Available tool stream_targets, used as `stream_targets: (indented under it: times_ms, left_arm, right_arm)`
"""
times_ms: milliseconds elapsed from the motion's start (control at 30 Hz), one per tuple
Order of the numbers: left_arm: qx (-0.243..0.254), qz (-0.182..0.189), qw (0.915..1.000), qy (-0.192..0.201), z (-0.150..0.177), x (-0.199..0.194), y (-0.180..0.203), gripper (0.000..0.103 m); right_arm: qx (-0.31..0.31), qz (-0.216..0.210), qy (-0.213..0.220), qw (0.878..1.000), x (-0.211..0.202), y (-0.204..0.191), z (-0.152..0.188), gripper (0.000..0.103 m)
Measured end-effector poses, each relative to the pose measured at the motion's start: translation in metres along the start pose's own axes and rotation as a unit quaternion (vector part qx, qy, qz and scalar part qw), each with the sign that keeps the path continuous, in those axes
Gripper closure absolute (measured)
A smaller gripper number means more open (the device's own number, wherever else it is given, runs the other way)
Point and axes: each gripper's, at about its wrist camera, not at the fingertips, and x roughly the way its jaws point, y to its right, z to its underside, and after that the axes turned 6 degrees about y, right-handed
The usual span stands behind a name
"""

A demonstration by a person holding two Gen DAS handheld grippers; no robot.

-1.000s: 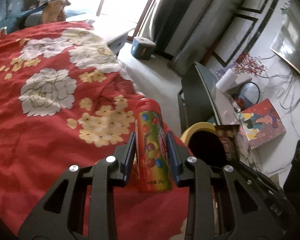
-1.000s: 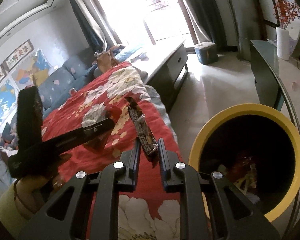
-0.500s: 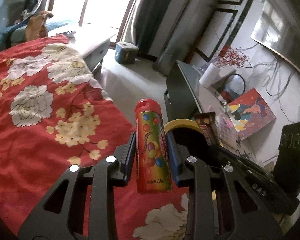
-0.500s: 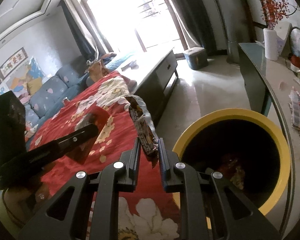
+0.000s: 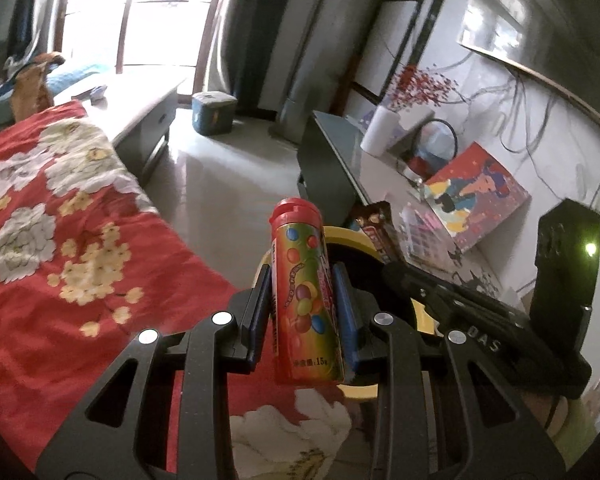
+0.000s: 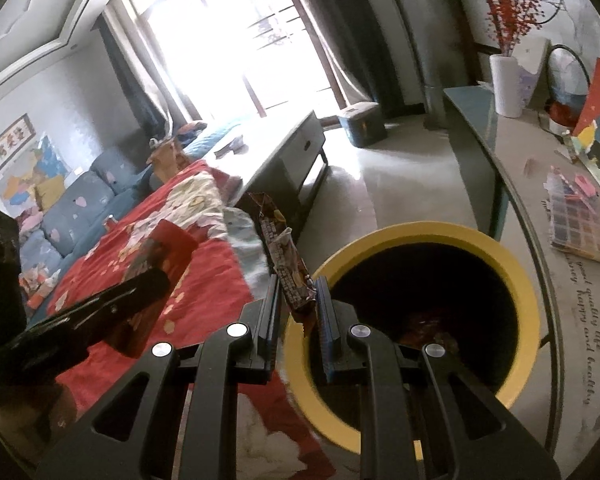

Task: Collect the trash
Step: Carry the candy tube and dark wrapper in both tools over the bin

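Hiding most of the yellow-rimmed black trash bin point(image 5: 350, 236), the left gripper's point(image 5: 302, 308) fingers clamp an upright red candy tube point(image 5: 306, 300), while the right gripper's point(image 6: 298, 304) fingers pinch a crumpled brown snack wrapper point(image 6: 286, 264) beside the bin's rim, its contents dim.

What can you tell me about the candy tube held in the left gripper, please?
The candy tube is a slim cylinder with a rounded red cap and a glossy red-to-yellow label printed with coloured sweets. It stands upright, clamped near its lower half between the jaws of the left gripper, which touch both its sides. Its base hangs free. Behind it sits the yellow-rimmed bin, beside the red floral bedspread. Whether it is empty cannot be told.
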Motion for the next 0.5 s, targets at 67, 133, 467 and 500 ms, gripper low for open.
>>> stream_targets:
  times_ms: [67, 133, 467, 500]
  left_arm:
    - [0.008, 0.004, 1.0000, -0.002, 0.002, 0.003, 0.007, 0.079]
    - [0.014, 0.006, 0.9999, -0.005, 0.004, 0.005, 0.012, 0.079]
    - [0.041, 0.019, 0.9987, -0.025, 0.015, 0.025, 0.038, 0.079]
    - [0.043, 0.020, 0.9985, -0.027, 0.016, 0.027, 0.040, 0.079]
  right_arm:
    - [0.002, 0.009, 0.002, 1.000, -0.002, 0.007, 0.001, 0.086]
    - [0.005, 0.016, 0.005, 1.000, -0.003, 0.014, 0.001, 0.086]
    - [0.035, 0.047, 0.005, 0.998, -0.003, 0.052, 0.005, 0.086]
    - [0.037, 0.049, 0.004, 0.998, -0.002, 0.055, 0.006, 0.086]
